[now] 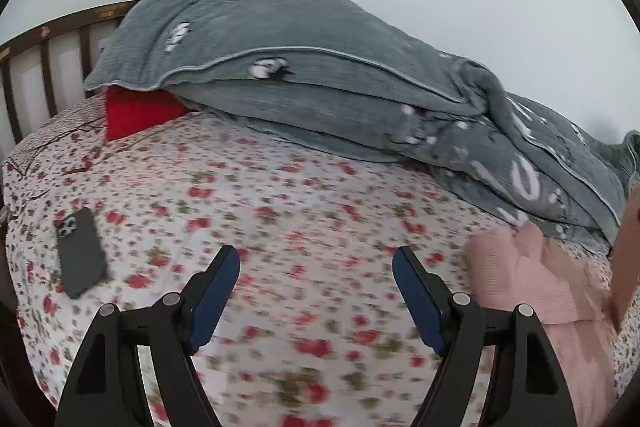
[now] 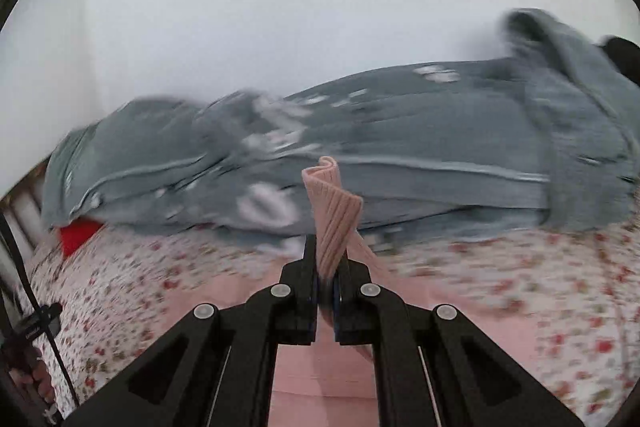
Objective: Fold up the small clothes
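I see a dark phone (image 1: 82, 253) lying far left on the floral bed (image 1: 280, 195). My left gripper (image 1: 316, 259) hangs apart and empty. The pink ribbed garment (image 1: 516, 267) lies at right, near the grey quilt (image 1: 304, 67); my right gripper (image 2: 327, 267) is clamped on its cuff (image 2: 334, 215).

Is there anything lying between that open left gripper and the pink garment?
Nothing visible. Only bare flowered sheet lies between the left gripper and the pink garment. The phone lies on the other side. The right gripper already grips the garment's ribbed edge.
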The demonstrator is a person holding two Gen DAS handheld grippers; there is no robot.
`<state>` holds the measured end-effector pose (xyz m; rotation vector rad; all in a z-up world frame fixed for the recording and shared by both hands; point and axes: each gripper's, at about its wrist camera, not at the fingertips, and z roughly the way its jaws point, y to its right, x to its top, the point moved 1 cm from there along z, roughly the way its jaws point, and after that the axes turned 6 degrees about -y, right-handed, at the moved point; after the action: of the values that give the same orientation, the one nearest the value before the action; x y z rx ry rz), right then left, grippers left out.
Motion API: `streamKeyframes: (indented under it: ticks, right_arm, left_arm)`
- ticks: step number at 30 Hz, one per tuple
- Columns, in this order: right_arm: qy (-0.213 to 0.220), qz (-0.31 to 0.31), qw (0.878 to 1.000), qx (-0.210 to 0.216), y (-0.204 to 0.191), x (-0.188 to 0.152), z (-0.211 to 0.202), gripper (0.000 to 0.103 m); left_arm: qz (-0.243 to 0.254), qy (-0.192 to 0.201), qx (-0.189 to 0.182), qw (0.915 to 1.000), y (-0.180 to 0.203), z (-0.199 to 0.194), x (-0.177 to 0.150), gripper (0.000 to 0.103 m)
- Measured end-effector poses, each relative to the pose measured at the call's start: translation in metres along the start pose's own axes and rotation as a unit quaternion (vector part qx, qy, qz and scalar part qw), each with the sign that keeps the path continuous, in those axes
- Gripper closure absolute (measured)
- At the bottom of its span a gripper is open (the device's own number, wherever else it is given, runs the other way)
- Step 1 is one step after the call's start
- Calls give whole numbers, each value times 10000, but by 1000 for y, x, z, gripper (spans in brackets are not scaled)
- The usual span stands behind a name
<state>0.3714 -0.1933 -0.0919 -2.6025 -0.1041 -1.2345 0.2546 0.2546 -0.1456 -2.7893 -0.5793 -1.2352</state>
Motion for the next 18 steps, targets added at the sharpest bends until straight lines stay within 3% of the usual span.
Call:
streamKeyframes:
  ticks: [7,11,18]
  right_arm:
    - [-764,-802,9930,418,-126,-40,93,98]
    - [-1086,-1033,9873,527,-156,-61,118,98]
    - [-1357,-1455,9773,731,-180,-87,123,93]
  left_arm:
    - [-267,-51,-110,9996,-49,13,-5,25]
    - [-225,-125,-175,9995,-61,21,-12,25]
    - [-282,-195,-222,9992,-65,31,-17,25]
